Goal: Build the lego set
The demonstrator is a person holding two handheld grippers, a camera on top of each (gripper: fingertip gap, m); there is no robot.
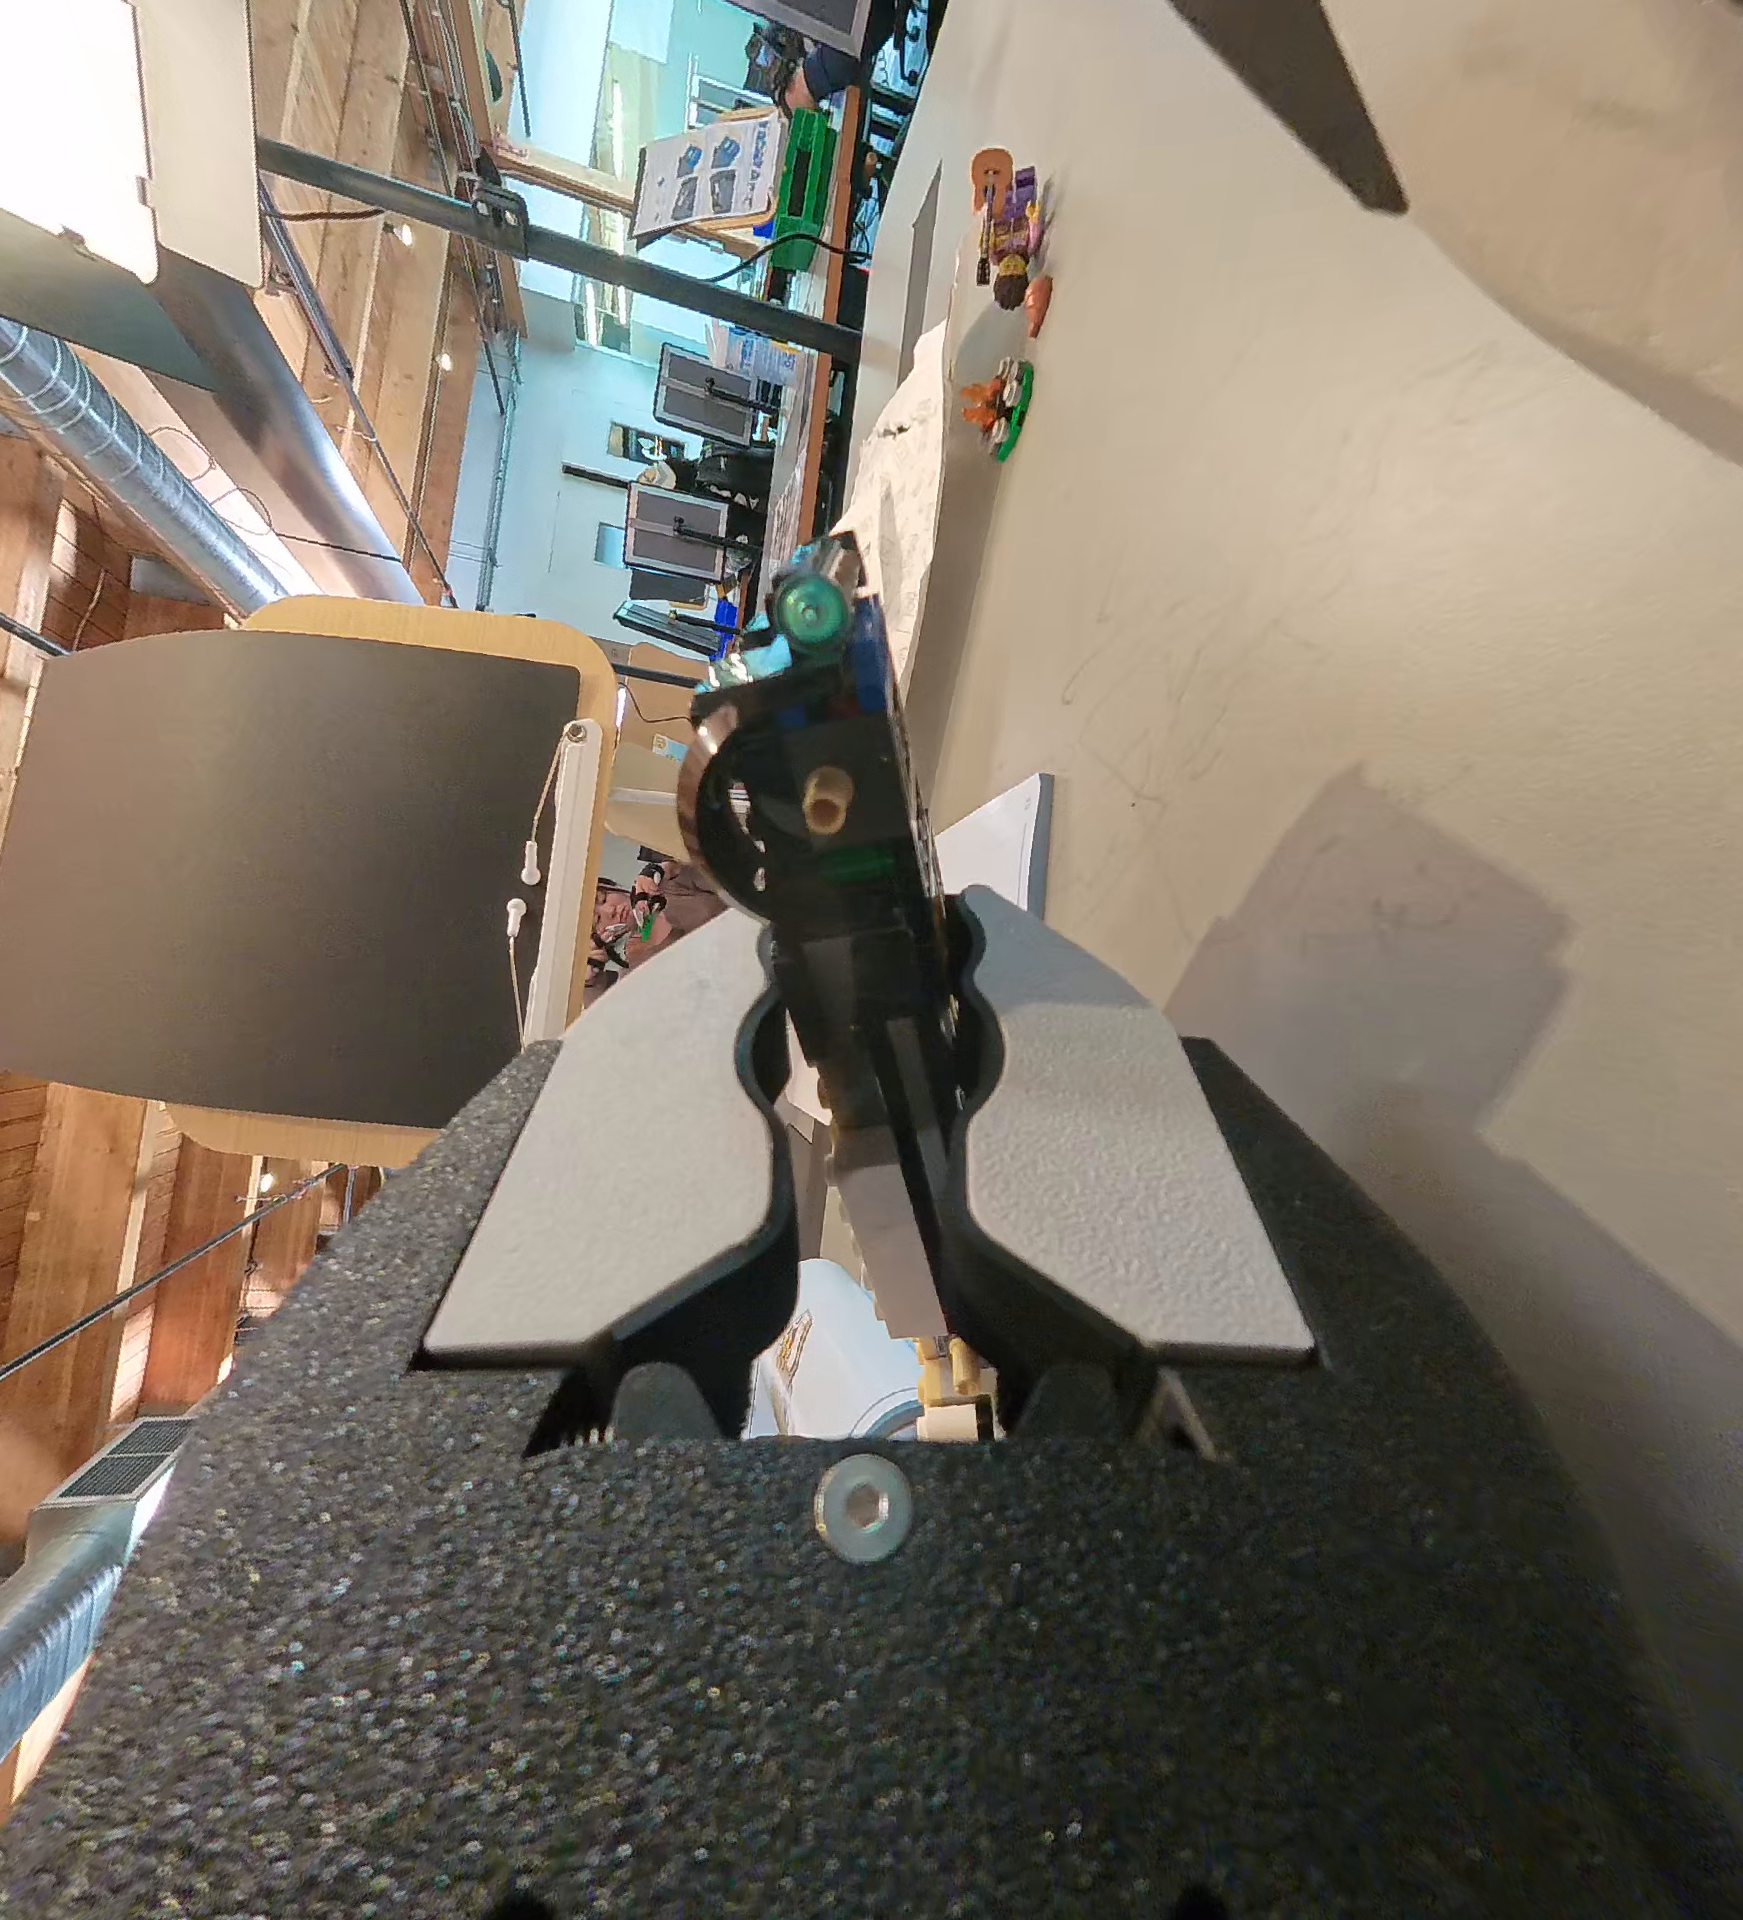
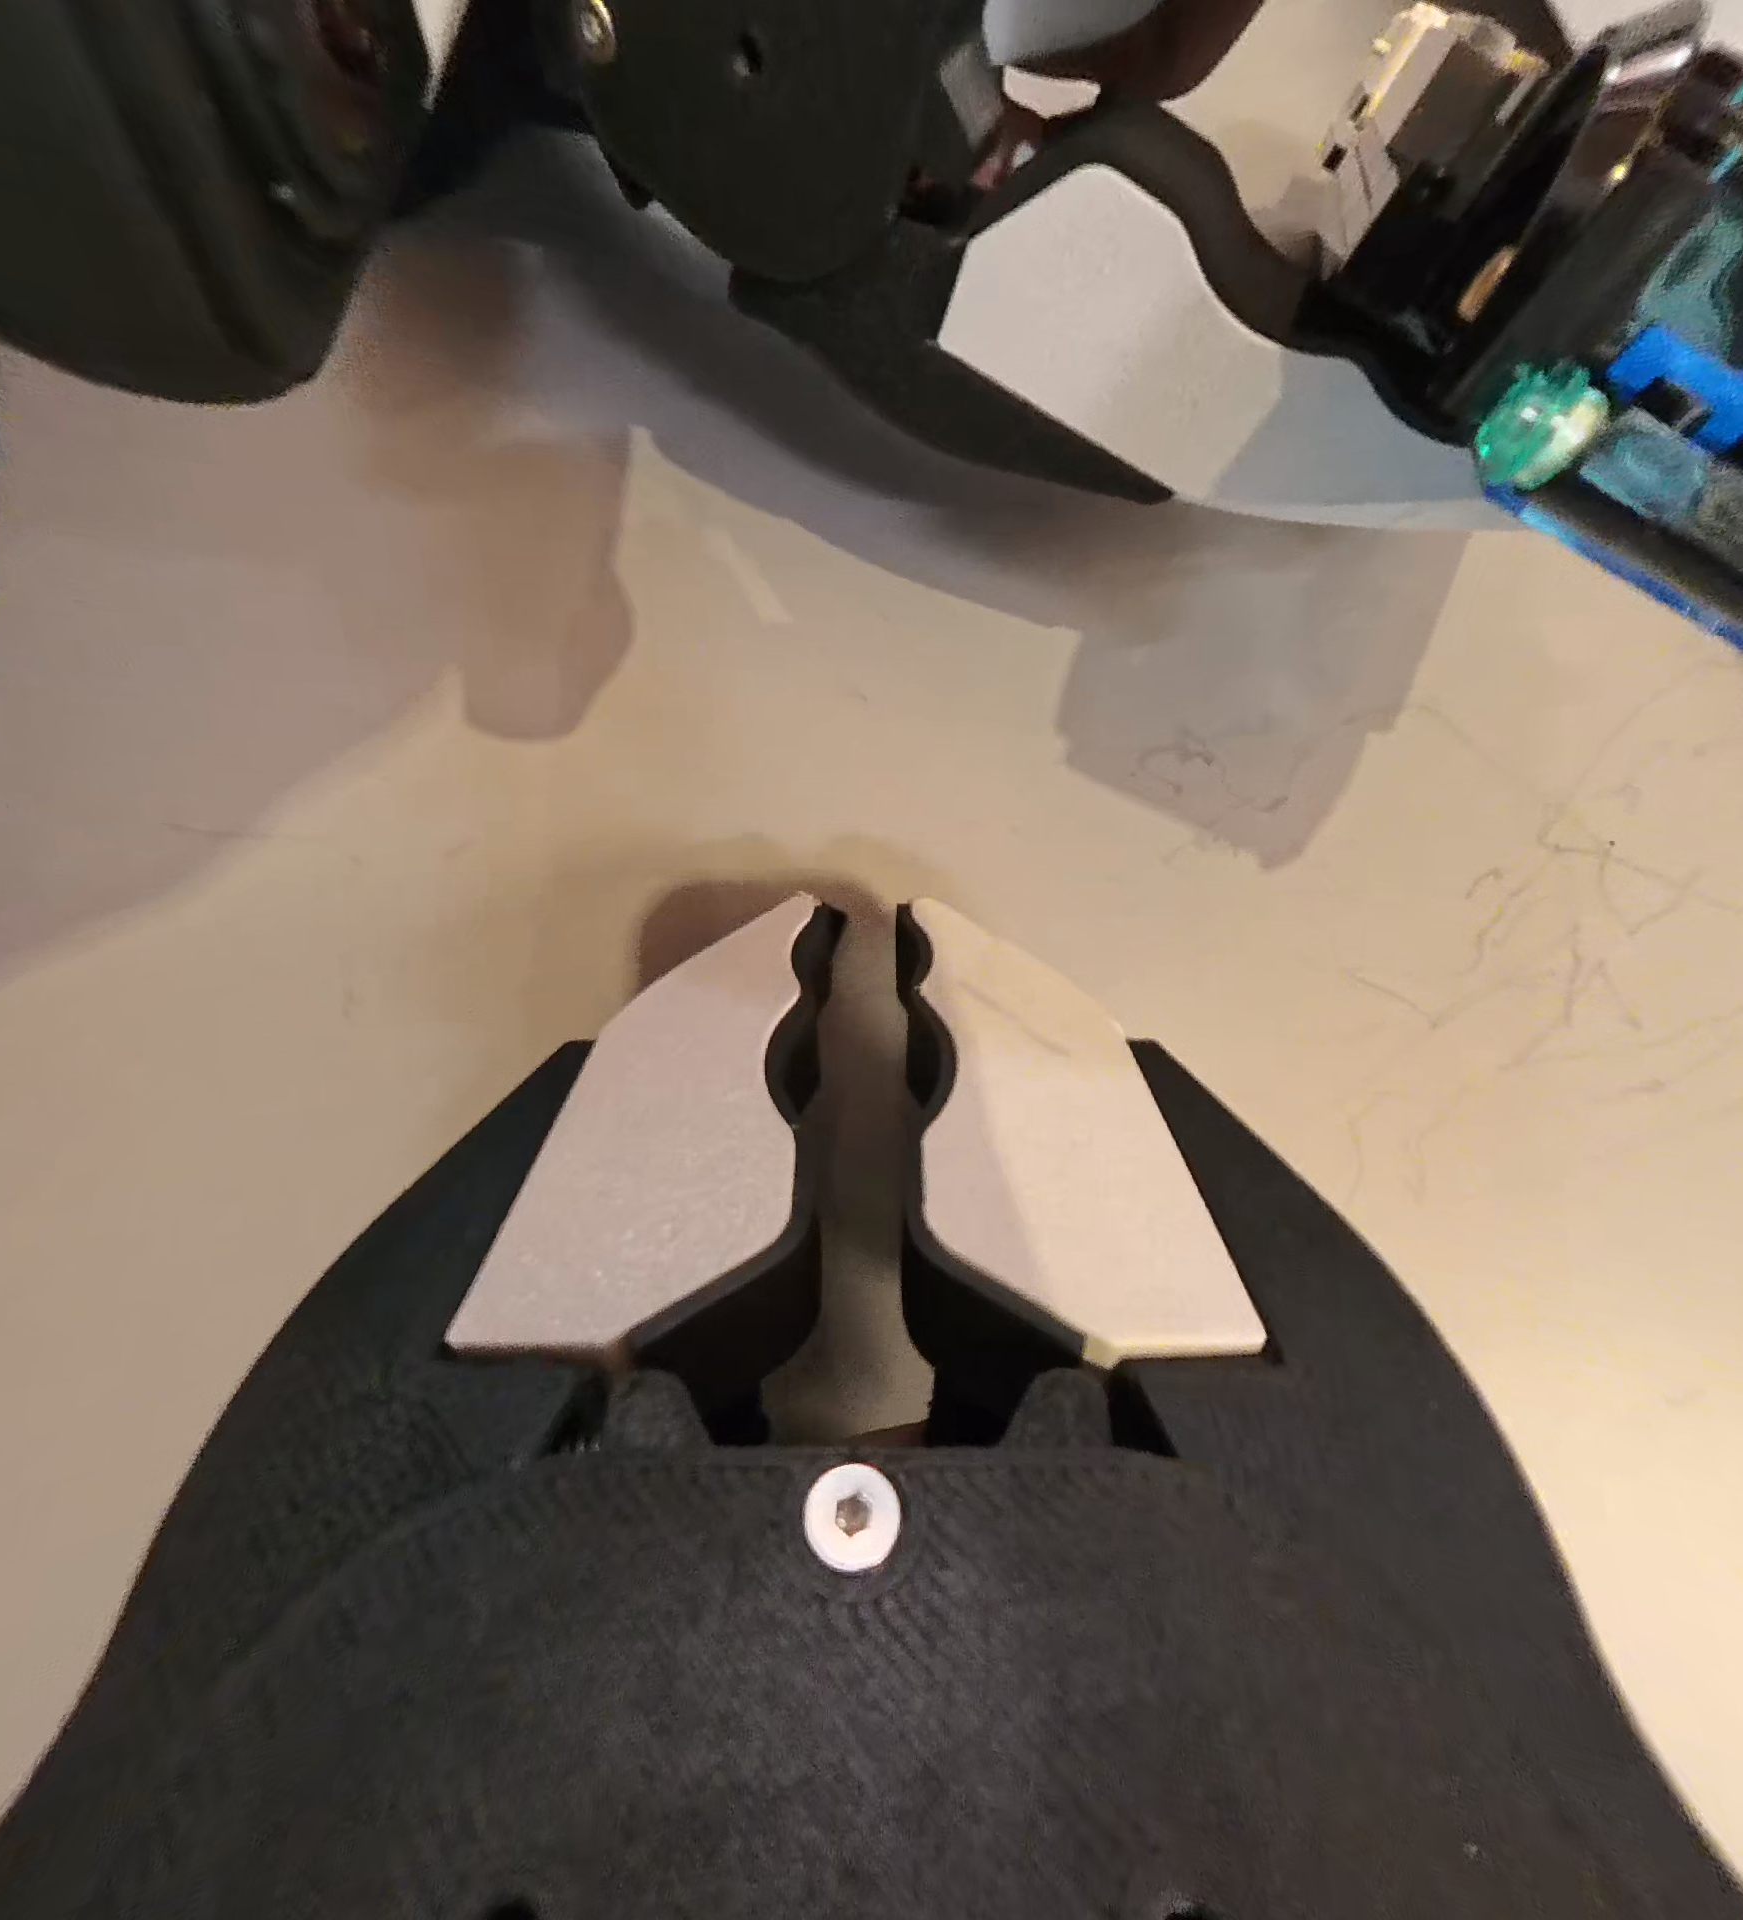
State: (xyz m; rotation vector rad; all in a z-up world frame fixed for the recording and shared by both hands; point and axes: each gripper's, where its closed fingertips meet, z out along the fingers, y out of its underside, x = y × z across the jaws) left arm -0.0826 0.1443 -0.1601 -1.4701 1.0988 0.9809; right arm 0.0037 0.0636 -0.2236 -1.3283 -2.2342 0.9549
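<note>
My left gripper [image 1: 867, 940] is shut on a black toy-brick model [image 1: 825, 790] with blue parts, a tan peg and a clear green round stud at its far end. It holds the model in the air, tilted, beside the cream table [image 1: 1366, 623]. In the right wrist view the same model [image 2: 1615, 343] shows at the top right, held by the left gripper [image 2: 1293, 270]. My right gripper [image 2: 869, 914] is open a little with nothing between its pads, its tips close over the bare cream table [image 2: 431, 935].
Small toy figures and loose pieces [image 1: 1012, 239] and a green-based bit [image 1: 1007, 410] lie far off on the table. Printed paper sheets [image 1: 898, 540] and a white card [image 1: 1002, 842] lie near the model. A black-and-wood chair [image 1: 275, 883] stands at the left.
</note>
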